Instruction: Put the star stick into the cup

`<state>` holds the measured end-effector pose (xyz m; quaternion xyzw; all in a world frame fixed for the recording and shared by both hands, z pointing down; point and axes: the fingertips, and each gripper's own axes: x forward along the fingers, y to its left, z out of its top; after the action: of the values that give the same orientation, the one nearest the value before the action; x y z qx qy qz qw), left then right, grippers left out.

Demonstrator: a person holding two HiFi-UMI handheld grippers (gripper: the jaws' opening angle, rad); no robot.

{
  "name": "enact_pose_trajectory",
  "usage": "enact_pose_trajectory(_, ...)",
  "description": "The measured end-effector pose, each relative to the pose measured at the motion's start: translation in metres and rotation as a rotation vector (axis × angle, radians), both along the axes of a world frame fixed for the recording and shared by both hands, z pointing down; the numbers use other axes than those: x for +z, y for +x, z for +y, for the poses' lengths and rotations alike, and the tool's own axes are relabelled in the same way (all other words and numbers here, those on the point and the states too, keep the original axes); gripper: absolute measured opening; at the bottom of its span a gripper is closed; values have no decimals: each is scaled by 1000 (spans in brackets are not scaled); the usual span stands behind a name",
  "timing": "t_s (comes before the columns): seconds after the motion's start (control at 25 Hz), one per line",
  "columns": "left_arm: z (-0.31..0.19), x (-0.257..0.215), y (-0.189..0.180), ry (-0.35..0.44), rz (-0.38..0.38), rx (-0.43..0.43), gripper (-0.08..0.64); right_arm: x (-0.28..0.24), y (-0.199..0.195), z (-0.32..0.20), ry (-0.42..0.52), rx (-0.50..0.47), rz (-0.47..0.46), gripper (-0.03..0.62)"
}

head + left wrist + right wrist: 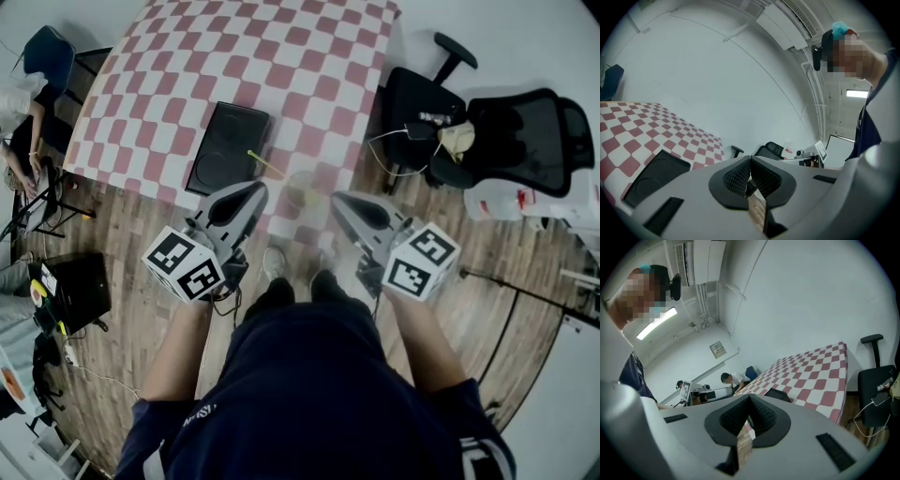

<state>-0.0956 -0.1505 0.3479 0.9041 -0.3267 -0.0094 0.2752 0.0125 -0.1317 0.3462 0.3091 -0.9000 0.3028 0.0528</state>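
The checkered bench [309,56] is bare across its far half and right side, open to a pass from the near edge. Near that edge lie a black tray [228,147], a yellow stick [265,164] just right of it, and a faint clear cup [302,194]. Office chairs [417,112] crowd the floor right of the bench; a black box [80,286] sits at left.

A dark navy short-sleeved shirt [309,394] is worn, with white print on the left sleeve [192,419] and white stripes on the right sleeve [480,459]. Dark shoes [272,294] are worn. The left gripper [255,194] and right gripper [339,202] are shelled in grey, lined with black ribbed pads [737,178], and each is backed by a white cube [183,264] marked with black squares.
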Motion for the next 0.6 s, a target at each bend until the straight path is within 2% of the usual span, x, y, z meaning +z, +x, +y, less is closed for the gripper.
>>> enact_pose_trajectory(0.6, 5, 2, 1, -7, 2, 7, 35, -1, 2, 7, 1, 7, 8, 15)
